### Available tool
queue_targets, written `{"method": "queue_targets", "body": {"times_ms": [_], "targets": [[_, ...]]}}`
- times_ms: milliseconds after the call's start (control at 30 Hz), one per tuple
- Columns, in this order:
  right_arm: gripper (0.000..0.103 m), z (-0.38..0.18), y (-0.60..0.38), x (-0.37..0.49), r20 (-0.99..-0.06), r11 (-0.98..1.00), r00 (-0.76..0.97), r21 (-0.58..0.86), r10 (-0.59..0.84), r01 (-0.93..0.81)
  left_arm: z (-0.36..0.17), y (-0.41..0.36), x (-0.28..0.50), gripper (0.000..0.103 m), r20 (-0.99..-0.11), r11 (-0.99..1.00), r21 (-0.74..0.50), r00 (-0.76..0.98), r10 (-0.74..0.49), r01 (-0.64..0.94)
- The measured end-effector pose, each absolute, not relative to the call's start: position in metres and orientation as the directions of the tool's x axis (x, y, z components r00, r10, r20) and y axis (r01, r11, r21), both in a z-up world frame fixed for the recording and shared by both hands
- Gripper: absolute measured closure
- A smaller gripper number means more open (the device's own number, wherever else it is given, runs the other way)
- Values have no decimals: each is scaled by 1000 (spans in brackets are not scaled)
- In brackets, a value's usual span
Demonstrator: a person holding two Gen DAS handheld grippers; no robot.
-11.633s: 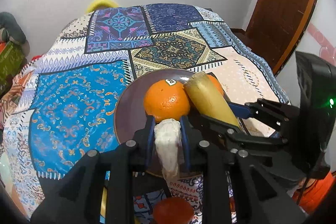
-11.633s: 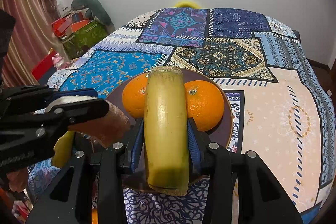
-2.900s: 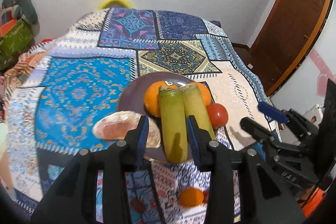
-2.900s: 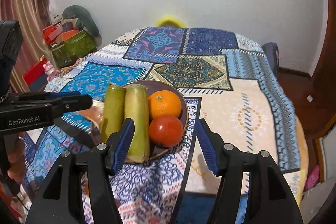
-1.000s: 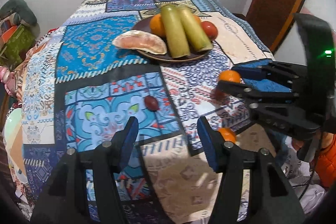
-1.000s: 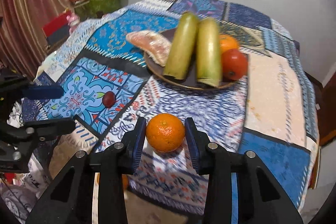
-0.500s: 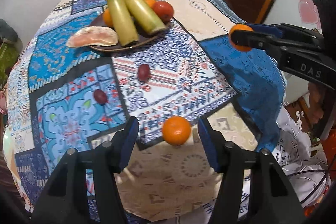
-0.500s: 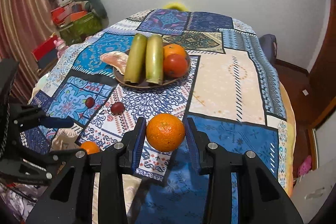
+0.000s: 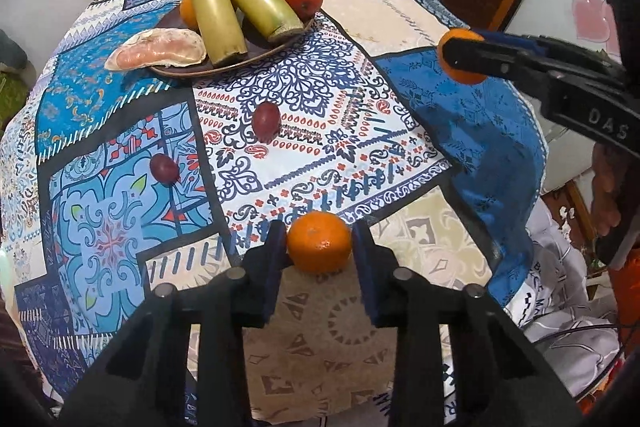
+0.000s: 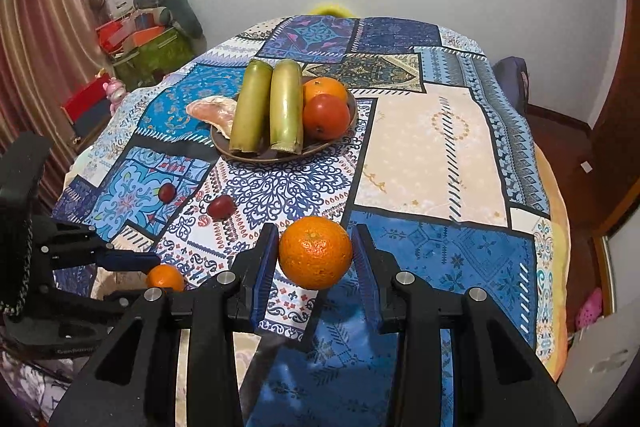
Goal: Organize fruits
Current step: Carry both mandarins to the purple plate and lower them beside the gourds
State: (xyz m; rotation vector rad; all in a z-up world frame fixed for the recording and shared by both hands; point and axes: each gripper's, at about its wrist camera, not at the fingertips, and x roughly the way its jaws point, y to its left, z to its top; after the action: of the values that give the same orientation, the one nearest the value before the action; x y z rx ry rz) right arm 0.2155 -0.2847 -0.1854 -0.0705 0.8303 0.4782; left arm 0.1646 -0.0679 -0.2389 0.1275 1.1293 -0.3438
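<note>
Left claw (image 9: 319, 247) has just been closing on a small orange (image 9: 319, 242) near the surface's (image 9: 360, 339) front edge, well short of the plate (image 9: 240, 57); right claw (image 10: 316, 253) grips a bigger orange (image 10: 315, 253) aloft.

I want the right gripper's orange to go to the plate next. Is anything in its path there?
Nothing visible blocks it. The orange in the right gripper is lifted above the cloth, which lies bare up to the plate. Two small red fruits lie left of that line. The plate itself is crowded.
</note>
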Motion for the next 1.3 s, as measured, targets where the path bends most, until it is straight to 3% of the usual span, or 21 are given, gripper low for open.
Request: {"method": "queue_targets", "body": {"times_ms": [300, 833, 1300], "targets": [[68, -185, -277, 225, -721, 886, 572, 126, 391, -447, -223, -42, 177, 70, -885, 958, -45, 433, -170, 284], [68, -168, -234, 295, -684, 873, 609, 83, 401, -481, -176, 26, 267, 70, -793, 989, -85, 593, -139, 119], [68, -171, -210, 357, -663, 868, 624, 80, 413, -490, -187, 32, 341, 70, -772, 988, -126, 617, -152, 86]]}}
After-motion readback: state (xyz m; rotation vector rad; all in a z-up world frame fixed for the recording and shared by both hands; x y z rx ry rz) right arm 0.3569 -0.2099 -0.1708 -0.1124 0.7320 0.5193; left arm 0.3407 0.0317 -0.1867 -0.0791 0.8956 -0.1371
